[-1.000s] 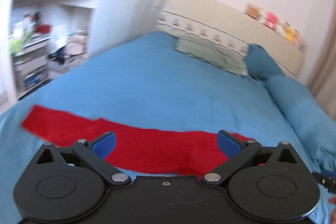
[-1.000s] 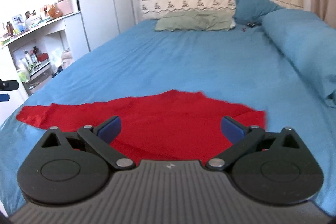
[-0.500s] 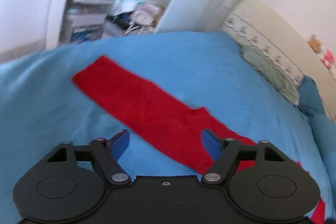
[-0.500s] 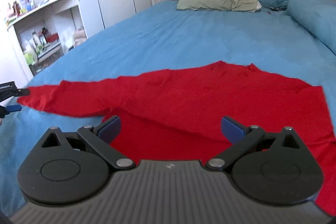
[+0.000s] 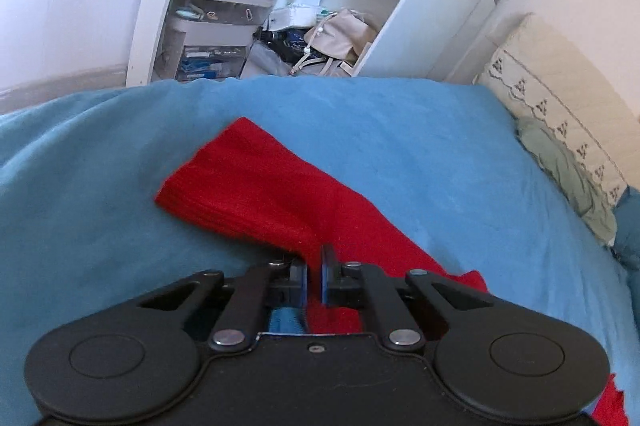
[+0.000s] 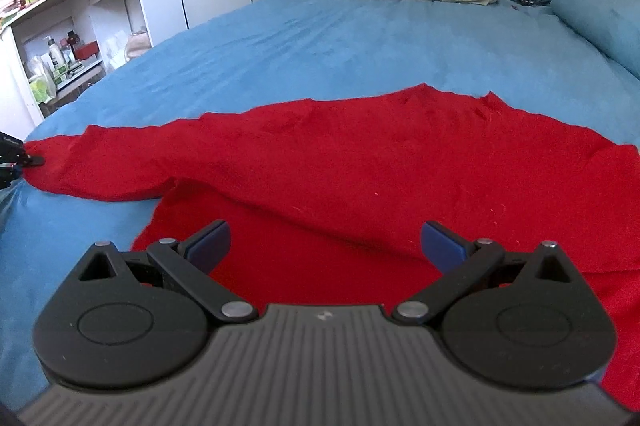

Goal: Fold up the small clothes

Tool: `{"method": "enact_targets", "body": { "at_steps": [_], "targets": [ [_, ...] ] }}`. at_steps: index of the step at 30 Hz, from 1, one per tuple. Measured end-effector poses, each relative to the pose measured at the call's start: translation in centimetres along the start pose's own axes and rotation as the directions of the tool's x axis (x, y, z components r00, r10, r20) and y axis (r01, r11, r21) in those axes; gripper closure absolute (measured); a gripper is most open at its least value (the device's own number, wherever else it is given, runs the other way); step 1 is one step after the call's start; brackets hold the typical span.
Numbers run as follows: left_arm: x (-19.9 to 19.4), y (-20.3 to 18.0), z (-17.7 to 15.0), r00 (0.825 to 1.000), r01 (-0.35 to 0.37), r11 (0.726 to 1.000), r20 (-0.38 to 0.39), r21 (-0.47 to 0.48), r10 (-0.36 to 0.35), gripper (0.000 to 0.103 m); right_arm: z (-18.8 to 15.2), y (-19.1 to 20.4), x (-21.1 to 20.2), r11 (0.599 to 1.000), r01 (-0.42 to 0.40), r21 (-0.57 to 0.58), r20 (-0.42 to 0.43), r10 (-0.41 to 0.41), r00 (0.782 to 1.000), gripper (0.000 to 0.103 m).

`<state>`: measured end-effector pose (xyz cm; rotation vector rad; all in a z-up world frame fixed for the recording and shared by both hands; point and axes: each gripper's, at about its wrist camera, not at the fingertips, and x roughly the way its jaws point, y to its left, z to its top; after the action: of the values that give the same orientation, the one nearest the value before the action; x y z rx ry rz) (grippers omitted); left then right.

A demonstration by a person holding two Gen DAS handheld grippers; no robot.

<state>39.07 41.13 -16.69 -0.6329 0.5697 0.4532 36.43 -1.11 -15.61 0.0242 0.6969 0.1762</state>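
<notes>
Sweater [image 6: 400,178], red, lies spread across the foot end of the blue bed [image 6: 360,38]. Left gripper [image 5: 313,276] pinches its sleeve near the bed's left edge. Right gripper [image 6: 324,246] hovers wide above the body.

A red long-sleeved knit top [image 6: 360,162] lies spread flat on the blue bed cover [image 6: 360,38], its neckline toward twelve o'clock in the right wrist view. One sleeve [image 5: 256,186] stretches out toward nine o'clock, cuff at the bed's edge; a soft fold runs across the body.
</notes>
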Motion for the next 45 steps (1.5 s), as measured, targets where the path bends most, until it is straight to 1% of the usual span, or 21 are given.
{"method": "enact_targets", "body": {
  "at_steps": [4,7,10,12,15,17,21,25,29,32,34,36,37,38,39,40,41,42,43,44,45],
  "targets": [
    [-1.5,-2.2,0.2,0.999,-0.017,0.996,0.04,0.084,0.013,0.098,0.0,-0.9,-0.3,1.0,0.002,0.022,0.006,-0.002,1.0,0.0],
    [-4.0,-5.3,0.4,0.995,0.036,0.989,0.084,0.145,-0.048,0.098,0.2,-2.2,-1.4,0.997,-0.024,0.077,0.034,0.021,0.999,0.0],
    [-6.9,-10.3,0.2,0.983,0.118,0.964,0.106,0.238,-0.147,0.098,0.7,-3.5,-2.7,0.993,-0.021,0.113,0.053,0.015,0.999,0.0],
    [-9.0,-14.4,-0.4,0.968,0.184,0.933,0.108,0.308,-0.226,0.098,1.0,-4.5,-3.9,0.992,-0.014,0.126,0.069,0.006,0.998,0.0],
    [-11.5,-21.0,-2.7,0.936,0.292,0.871,0.07,0.395,-0.345,0.098,1.5,-6.6,-6.0,0.99,0.0,0.144,0.097,-0.014,0.995,0.0],
    [-12.7,-25.7,-5.4,0.914,0.349,0.82,0.03,0.453,-0.406,0.098,1.8,-8.4,-7.3,0.987,0.006,0.16,0.111,-0.024,0.994,0.0],
    [-13.2,-33.0,-12.0,0.88,0.441,0.735,-0.088,0.515,-0.466,0.098,1.9,-11.8,-9.6,0.983,0.04,0.177,0.13,-0.064,0.99,0.0],
    [-12.1,-37.8,-20.1,0.862,0.499,0.676,-0.228,0.542,-0.454,0.098,1.4,-15.4,-11.7,0.977,0.094,0.191,0.154,-0.124,0.98,0.0],
    [-10.1,-39.2,-27.8,0.852,0.523,0.631,-0.357,0.573,-0.382,0.098,0.2,-18.4,-12.4,0.972,0.126,0.199,0.129,-0.154,0.98,0.0],
    [-8.7,-38.8,-31.0,0.851,0.522,0.618,-0.41,0.588,-0.328,0.097,-0.8,-20.0,-12.4,0.968,0.134,0.212,0.104,-0.158,0.982,0.0],
    [-7.8,-38.5,-31.8,0.847,0.523,0.625,-0.435,0.579,-0.306,0.096,-1.3,-20.4,-12.5,0.967,0.133,0.218,0.099,-0.158,0.983,0.0],
    [-7.6,-38.2,-31.7,0.837,0.536,0.634,-0.447,0.558,-0.315,0.095,-1.6,-20.8,-12.6,0.966,0.131,0.221,0.099,-0.156,0.983,0.0],
    [-7.7,-37.6,-31.6,0.83,0.546,0.636,-0.455,0.545,-0.322,0.092,-1.6,-20.8,-12.6,0.966,0.13,0.222,0.1,-0.155,0.983,0.0],
    [-7.7,-37.6,-31.2,0.823,0.554,0.636,-0.466,0.536,-0.324,0.08,-1.6,-20.7,-12.6,0.966,0.132,0.222,0.099,-0.157,0.983,0.0],
    [-7.9,-37.7,-30.7,0.817,0.562,0.634,-0.473,0.531,-0.329,0.058,-1.5,-20.7,-12.7,0.967,0.132,0.22,0.1,-0.157,0.983,0.0],
    [-8.3,-37.5,-30.1,0.817,0.566,0.628,-0.466,0.534,-0.34,0.047,-1.3,-20.6,-12.7,0.968,0.131,0.216,0.103,-0.156,0.982,0.0],
    [-8.9,-37.5,-29.5,0.823,0.561,0.622,-0.45,0.546,-0.347,0.031,-1.0,-20.3,-12.8,0.969,0.131,0.209,0.109,-0.156,0.982,0.0],
    [-9.9,-37.0,-28.8,0.832,0.551,0.612,-0.429,0.568,-0.352,0.025,-0.6,-19.9,-12.9,0.971,0.129,0.2,0.116,-0.154,0.981,0.0],
    [-10.7,-36.5,-28.4,0.842,0.538,0.608,-0.41,0.584,-0.351,0.024,-0.2,-19.7,-13.0,0.974,0.125,0.189,0.123,-0.15,0.981,0.0],
    [-11.3,-35.8,-27.6,0.859,0.511,0.612,-0.387,0.603,-0.337,0.017,0.2,-19.3,-13.1,0.978,0.118,0.174,0.132,-0.142,0.981,0.0],
    [-11.9,-35.0,-26.9,0.882,0.47,0.623,-0.36,0.625,-0.305,0.005,0.7,-18.8,-13.1,0.983,0.108,0.151,0.14,-0.129,0.982,0.0]
  ]
}}
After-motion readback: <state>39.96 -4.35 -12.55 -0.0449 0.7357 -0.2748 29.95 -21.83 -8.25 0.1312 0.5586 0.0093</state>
